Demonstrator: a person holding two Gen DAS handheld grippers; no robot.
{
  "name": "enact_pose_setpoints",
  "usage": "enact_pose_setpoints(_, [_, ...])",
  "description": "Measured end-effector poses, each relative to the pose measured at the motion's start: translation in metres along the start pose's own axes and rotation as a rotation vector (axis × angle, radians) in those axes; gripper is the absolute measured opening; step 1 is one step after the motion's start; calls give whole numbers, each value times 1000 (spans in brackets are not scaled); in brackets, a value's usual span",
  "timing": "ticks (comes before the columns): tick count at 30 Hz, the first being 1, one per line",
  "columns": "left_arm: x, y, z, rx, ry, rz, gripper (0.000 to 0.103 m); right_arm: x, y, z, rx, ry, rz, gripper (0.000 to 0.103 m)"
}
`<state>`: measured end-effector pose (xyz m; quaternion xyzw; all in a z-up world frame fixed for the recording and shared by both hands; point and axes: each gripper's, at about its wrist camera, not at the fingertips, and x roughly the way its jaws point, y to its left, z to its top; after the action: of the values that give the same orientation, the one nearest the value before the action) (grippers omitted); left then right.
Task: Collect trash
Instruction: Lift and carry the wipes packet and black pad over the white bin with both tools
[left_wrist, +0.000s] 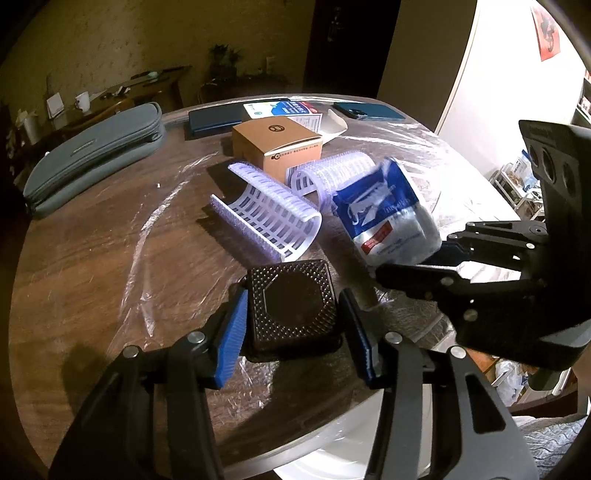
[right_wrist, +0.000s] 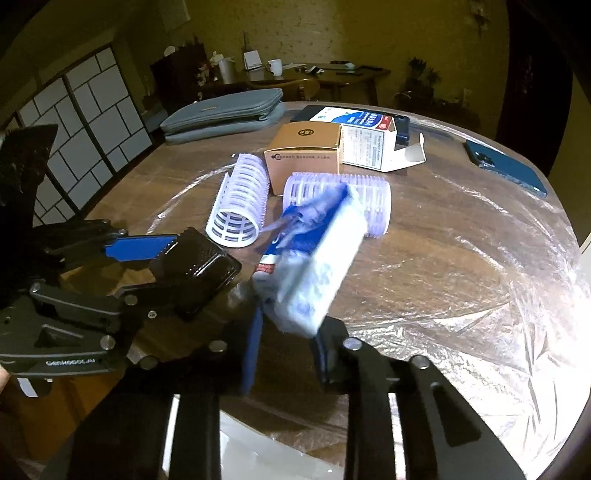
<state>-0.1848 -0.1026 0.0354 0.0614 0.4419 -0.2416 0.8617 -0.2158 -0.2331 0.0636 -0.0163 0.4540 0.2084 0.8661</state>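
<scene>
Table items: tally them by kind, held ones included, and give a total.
Hair rollers: 2
Boxes: 2
Blue-and-white packet: 1
Black tray: 1
Grey pouch: 1
Phone: 1
Dark blue case: 1
Total: 9

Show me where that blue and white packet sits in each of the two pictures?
Left wrist view: the blue and white packet is right of centre, held by the right hand-held gripper.
Right wrist view: it sits at centre, blurred, rising from between the fingers.
Shared landmark: the brown cardboard box behind it.
</scene>
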Motion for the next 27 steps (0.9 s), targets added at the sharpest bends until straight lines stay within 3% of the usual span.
enact_pose_setpoints(9, [-3,1,-2,-16,-8,-7,48,-14,-7,-6,13,-23,56,18])
enact_pose_setpoints(10, [-3,1,-2,-16,-8,-6,48,-13,-7,-6,13,-16,67,20])
enact_pose_setpoints(12, [-3,1,-1,-18,-8,-5,48,-11,-9,-5,33,-7,72,41])
enact_pose_setpoints(13, [-3,1,-2,-17,-8,-5,48,-12,-12,-4,63,-16,81,58])
enact_pose_setpoints(19, [-3,2,-2,-19,-13,1,48,-8,-16,7,105,-40,93,58])
enact_pose_setpoints(22, [-4,2,-2,-23,-15,2,48,-2,-21,14,151,-40,123,54])
enact_pose_setpoints(25, [-4,1,-2,-24,-17,5,48,2,-22,19,170,-42,133,28])
enact_pose_setpoints(27, [-3,0,-3,-21,-17,10,48,5,-25,21,189,-40,159,20])
